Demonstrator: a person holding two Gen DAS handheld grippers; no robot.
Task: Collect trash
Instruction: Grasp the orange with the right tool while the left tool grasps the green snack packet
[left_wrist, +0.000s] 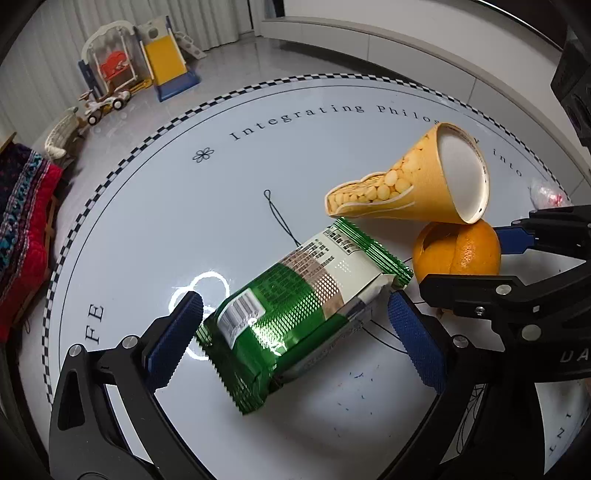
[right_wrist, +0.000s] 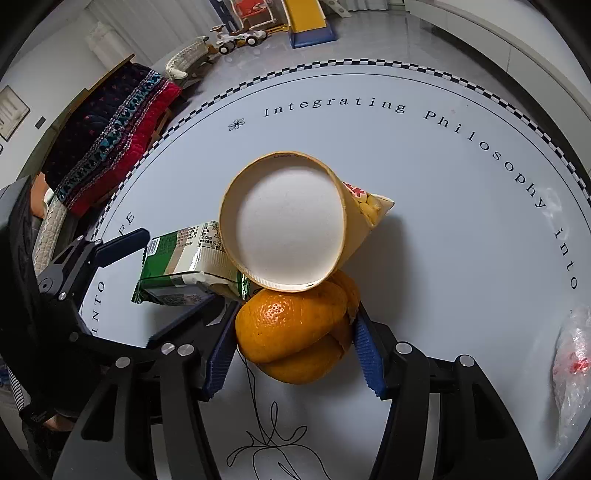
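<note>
My left fingers (left_wrist: 291, 332) spread around the green packet (left_wrist: 295, 295), label print unreadable, my right fingers (right_wrist: 295, 350) pinching the orange peel (right_wrist: 295, 328), paper cone (right_wrist: 288, 221) hiding "Philosophy" on the surface (left_wrist: 184, 221)

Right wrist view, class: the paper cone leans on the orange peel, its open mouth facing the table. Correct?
Not quite. The paper cone does lean on the orange peel, but the right wrist view shows its open mouth facing the camera, not the table.
</note>
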